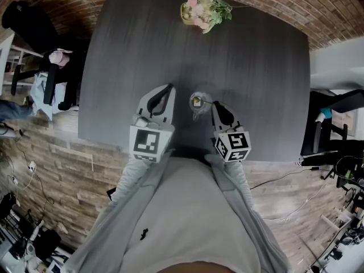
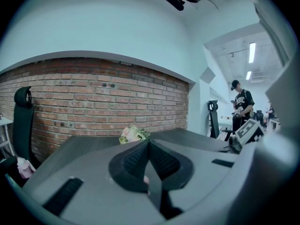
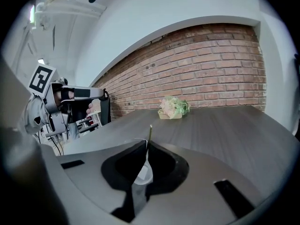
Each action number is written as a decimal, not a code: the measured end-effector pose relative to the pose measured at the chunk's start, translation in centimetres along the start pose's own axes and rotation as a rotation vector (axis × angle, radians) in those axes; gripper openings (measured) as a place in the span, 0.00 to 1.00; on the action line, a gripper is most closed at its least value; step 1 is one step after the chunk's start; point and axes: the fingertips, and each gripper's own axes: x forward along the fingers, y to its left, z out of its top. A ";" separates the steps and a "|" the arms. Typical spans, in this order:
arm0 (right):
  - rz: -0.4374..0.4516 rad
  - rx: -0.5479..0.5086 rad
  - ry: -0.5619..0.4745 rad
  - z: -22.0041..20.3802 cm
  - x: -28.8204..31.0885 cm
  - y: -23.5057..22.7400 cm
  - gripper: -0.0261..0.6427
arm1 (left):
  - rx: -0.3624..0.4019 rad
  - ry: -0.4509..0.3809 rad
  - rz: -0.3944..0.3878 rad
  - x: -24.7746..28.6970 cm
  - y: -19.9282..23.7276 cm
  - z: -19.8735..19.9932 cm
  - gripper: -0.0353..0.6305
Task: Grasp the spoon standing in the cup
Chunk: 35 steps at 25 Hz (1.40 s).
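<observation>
**Dark grey table**: the broad surface that bears the cup, which stands close to the near edge and about midway along it.

**Brick wall**: well behind the cup, beyond the table's far edge.

**Operator's grey-clad torso**: below the cup in the head view, with both sleeves reaching toward it.

**Left gripper**: just left of the cup and apart from it. Its jaws are clenched tip to tip and grip no object.

**Right gripper**: just right of the cup, with its tips at the rim. Its jaws are pinched on the handle of the spoon, which rises thin and upright above their meeting point in the right gripper view.

**Bunch of pale flowers**: well beyond the cup, at the far edge of the table.

**Cup**: small, clear and upright. Part of it shows through the gap beneath the right gripper's jaws.

**Spoon**: stands in the cup and leans toward the right gripper, with its handle caught between that gripper's pads.
</observation>
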 end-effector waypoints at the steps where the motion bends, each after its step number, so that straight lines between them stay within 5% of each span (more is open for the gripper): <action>1: 0.002 0.001 -0.008 0.2 -0.1 0.0 0.08 | 0.001 0.000 0.000 0.0 0.0 0.0 0.08; 22: 0.023 -0.032 -0.069 2.2 -1.9 0.5 0.07 | 0.014 -0.037 -0.006 -0.9 -1.2 1.2 0.08; 35: 0.014 -0.115 -0.192 7.1 -5.5 0.8 0.07 | 0.031 -0.097 -0.023 -1.2 -2.9 3.3 0.08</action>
